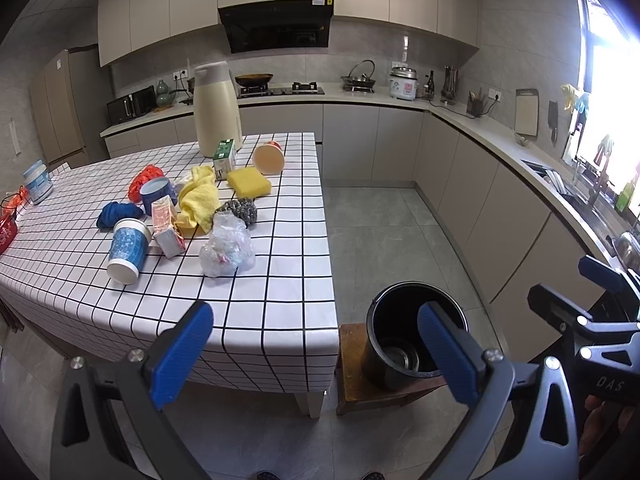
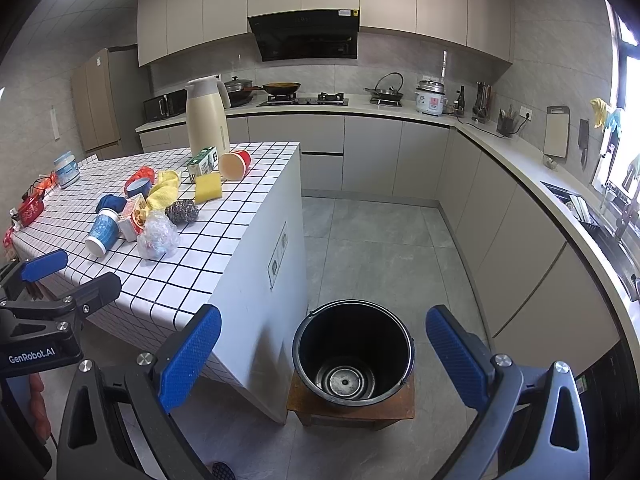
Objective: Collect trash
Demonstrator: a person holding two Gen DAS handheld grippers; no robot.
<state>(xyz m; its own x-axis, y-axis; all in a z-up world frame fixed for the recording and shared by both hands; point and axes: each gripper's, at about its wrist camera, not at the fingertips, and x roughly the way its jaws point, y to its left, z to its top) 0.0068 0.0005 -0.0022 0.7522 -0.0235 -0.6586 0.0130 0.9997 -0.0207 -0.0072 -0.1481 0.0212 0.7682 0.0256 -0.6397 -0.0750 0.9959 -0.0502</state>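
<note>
Litter lies on the checked table: a tipped blue paper cup, a crumpled clear plastic bag, a snack carton, a green milk carton and a red cup on its side. A black bucket stands on a low wooden stool off the table's corner, with nothing visible inside. My left gripper is open and bare, hovering short of the table's near edge. My right gripper is open and bare above the bucket.
A yellow cloth, yellow sponge, steel scourer, blue cloth and a tall cream thermos share the table. Kitchen counters run along the back and right walls. Grey tiled floor lies between.
</note>
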